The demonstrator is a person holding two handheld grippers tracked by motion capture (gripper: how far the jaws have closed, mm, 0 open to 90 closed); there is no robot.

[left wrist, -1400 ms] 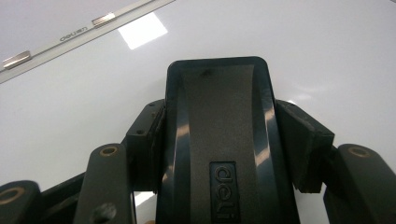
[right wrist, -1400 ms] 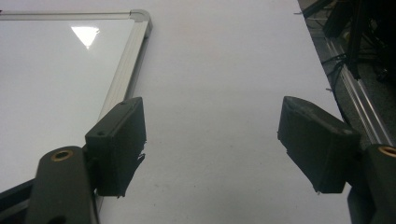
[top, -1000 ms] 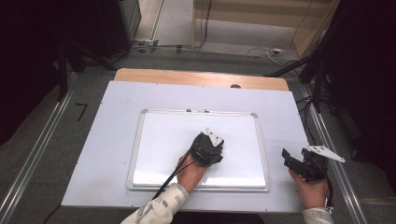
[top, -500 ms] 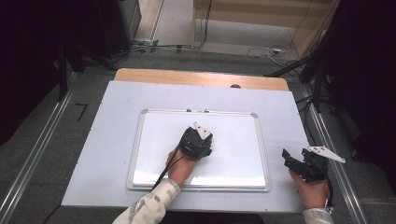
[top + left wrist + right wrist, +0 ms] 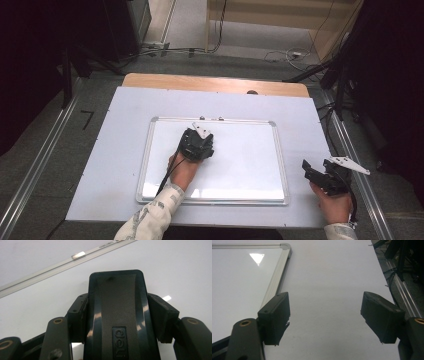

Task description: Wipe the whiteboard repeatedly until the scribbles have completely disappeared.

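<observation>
My left gripper (image 5: 196,145) pinches the eraser (image 5: 117,315) on the whiteboard (image 5: 250,165), about ten o'clock of centre (surface looks wiped already), right gripper (image 5: 325,175) spread, idle at four o'clock.

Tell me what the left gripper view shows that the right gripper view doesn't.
Left gripper view alone: the left gripper clamped on a dark whiteboard eraser above the board. Right gripper view alone: the right gripper with jaws wide apart and nothing between them, over the pale table cover, rail at the far right. Both: the whiteboard and its metal frame.
</observation>
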